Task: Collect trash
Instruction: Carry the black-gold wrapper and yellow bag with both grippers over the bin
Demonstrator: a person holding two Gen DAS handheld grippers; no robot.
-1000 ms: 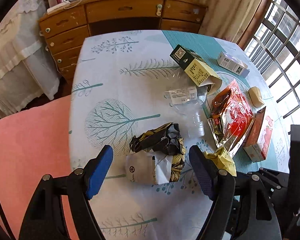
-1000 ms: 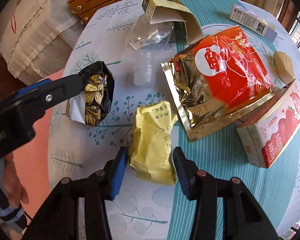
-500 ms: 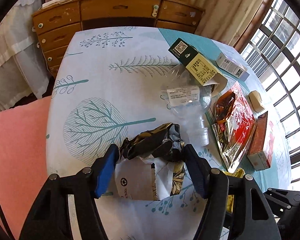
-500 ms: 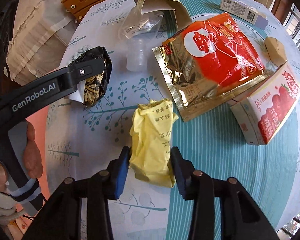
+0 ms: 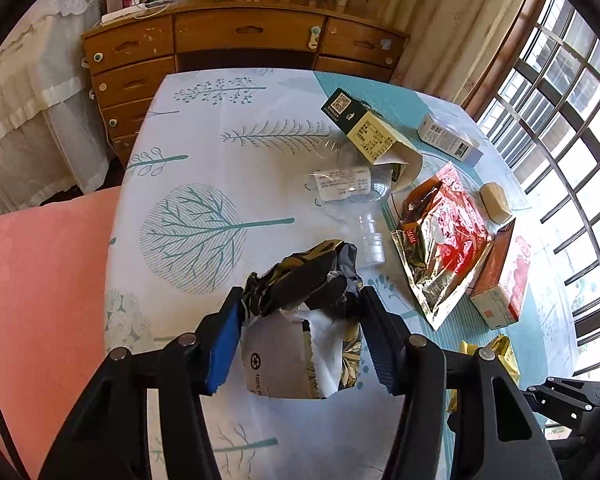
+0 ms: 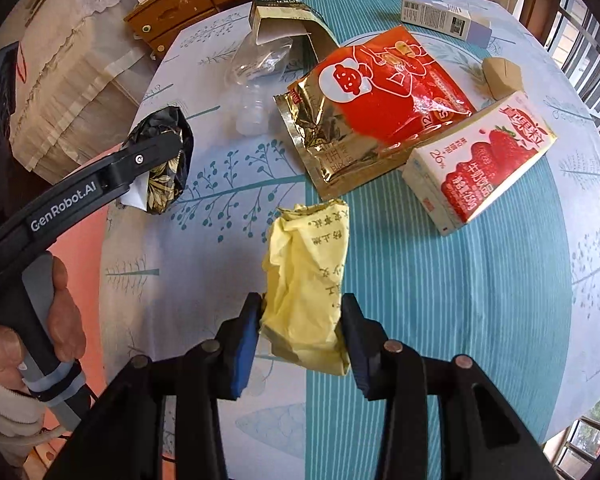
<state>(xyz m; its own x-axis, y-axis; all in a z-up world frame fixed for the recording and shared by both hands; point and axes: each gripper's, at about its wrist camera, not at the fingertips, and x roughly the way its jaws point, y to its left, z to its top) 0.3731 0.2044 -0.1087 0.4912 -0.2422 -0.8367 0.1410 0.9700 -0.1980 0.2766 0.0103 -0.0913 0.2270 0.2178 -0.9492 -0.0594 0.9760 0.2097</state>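
A crumpled black-and-gold wrapper [image 5: 292, 352] with a white underside sits between the blue pads of my left gripper [image 5: 302, 304]. Its jaws are closing and both pads press on the wrapper's sides. In the right wrist view the same wrapper [image 6: 166, 184] shows at the left, behind the left gripper's finger [image 6: 152, 156]. My right gripper [image 6: 301, 304] is shut on a crumpled yellow paper bag [image 6: 312, 248], held a little above the tablecloth. A corner of that yellow bag [image 5: 496, 354] shows low on the right in the left wrist view.
On the tree-print tablecloth [image 5: 204, 220] lie a red-and-gold snack bag [image 6: 380, 92], a strawberry milk carton [image 6: 484, 160], a clear plastic bottle [image 6: 256, 76], an open green-and-yellow box [image 5: 364, 128], a white box [image 6: 440, 16] and a small tan block [image 6: 500, 72]. A wooden dresser [image 5: 240, 36] stands beyond.
The left gripper's jaws went from wide around the wrapper to pressing on it. The right gripper tightened on the yellow bag and drew it back from the snack bag.
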